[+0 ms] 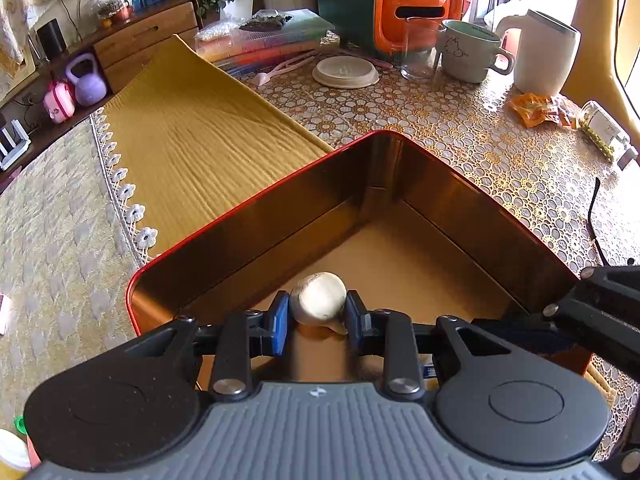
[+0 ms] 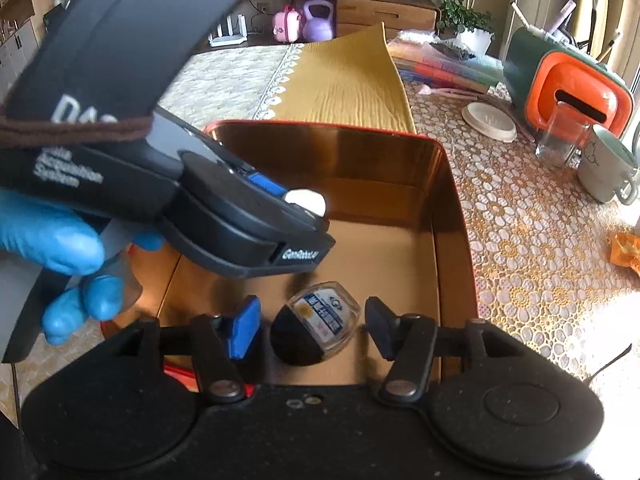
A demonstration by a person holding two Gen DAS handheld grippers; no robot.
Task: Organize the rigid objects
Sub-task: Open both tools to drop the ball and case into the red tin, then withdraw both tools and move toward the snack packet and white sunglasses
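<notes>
1. Over the near left part of the red tin [image 1: 256, 204], the left gripper [image 1: 317, 316] is clenched on a whitish garlic-like bulb [image 1: 318, 295], blue pads [image 1: 280, 312] pressing both its sides; the bulb's long axis tilts, pointed tip toward the camera and down.
2. Beyond it, bare golden tin floor runs to the far corner.
3. Rightward, the right gripper [image 2: 310, 330] is released, its fingers apart from a small clear case [image 2: 320, 322] with a dark round end, lying slanted on the floor between them, near the tin's front wall.
4. Further right, patterned tablecloth [image 2: 532, 248] lies open.
</notes>
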